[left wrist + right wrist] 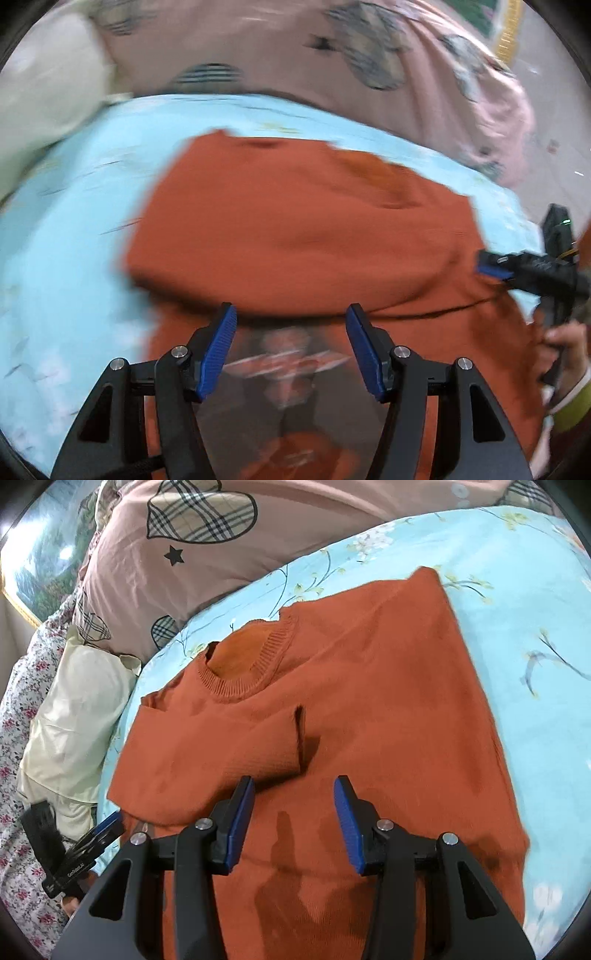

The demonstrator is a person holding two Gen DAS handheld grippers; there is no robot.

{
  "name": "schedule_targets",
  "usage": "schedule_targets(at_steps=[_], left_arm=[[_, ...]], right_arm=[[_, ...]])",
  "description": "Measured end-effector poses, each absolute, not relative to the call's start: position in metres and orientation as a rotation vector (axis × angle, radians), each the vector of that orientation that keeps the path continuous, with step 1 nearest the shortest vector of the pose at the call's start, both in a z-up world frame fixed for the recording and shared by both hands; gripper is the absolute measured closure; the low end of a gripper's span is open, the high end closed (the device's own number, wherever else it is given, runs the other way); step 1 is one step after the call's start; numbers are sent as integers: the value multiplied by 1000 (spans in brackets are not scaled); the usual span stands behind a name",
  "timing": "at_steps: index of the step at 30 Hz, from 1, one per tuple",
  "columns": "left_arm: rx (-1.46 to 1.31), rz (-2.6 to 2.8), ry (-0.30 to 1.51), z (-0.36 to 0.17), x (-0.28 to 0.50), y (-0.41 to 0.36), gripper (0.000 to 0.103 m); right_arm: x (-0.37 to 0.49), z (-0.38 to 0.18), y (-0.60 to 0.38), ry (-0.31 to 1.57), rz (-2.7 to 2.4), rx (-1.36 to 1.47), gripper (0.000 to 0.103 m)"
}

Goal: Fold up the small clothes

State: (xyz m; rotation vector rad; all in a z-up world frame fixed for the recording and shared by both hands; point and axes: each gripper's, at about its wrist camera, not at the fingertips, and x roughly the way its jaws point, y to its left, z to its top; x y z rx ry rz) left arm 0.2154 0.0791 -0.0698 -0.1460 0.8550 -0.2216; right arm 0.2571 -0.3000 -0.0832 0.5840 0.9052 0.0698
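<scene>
A bed with a light-blue floral sheet (517,590), a pink heart-print pillow (155,576) and a cream pillow (74,716).

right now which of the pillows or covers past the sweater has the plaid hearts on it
The pink cover, lying just beyond the orange sweater. It carries plaid hearts and a black star; the cream pillow beside it is plain, and the white bedding at the edge has small red flowers.

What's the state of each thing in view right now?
Sweater: flat on the bedsheet, one sleeve folded across the chest, not gripped.
Left gripper: jaws open, nothing between them.
Right gripper: jaws open, empty, over the sweater.
Bedsheet: spread out under the sweater.
Cream pillow: lying off the sheet's edge.
Pink quilt: bunched beyond the sheet.
</scene>
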Motion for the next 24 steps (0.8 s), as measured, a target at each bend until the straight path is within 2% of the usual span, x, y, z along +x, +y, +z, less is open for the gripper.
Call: schedule_targets(at_steps=[4, 7, 8, 9, 10, 19, 24], left_arm=[[-207, -90, 905, -89, 215, 132, 41], [-260, -45, 927, -98, 221, 155, 41], [-268, -34, 928, -99, 224, 159, 41], [-262, -28, 928, -100, 227, 160, 41], [-250, -21, 929, -100, 230, 158, 41], [-163, 13, 928, -101, 266, 133, 41], [-145, 36, 917, -107, 270, 129, 41]], right_arm=[[283, -89, -293, 912, 117, 547, 45], [296, -95, -284, 923, 142, 520, 48], [299, -96, -282, 929, 158, 520, 55], [299, -96, -280, 935, 166, 526, 79], [298, -95, -280, 942, 177, 544, 98], [249, -33, -354, 839, 89, 826, 98], [248, -56, -375, 879, -33, 869, 95]])
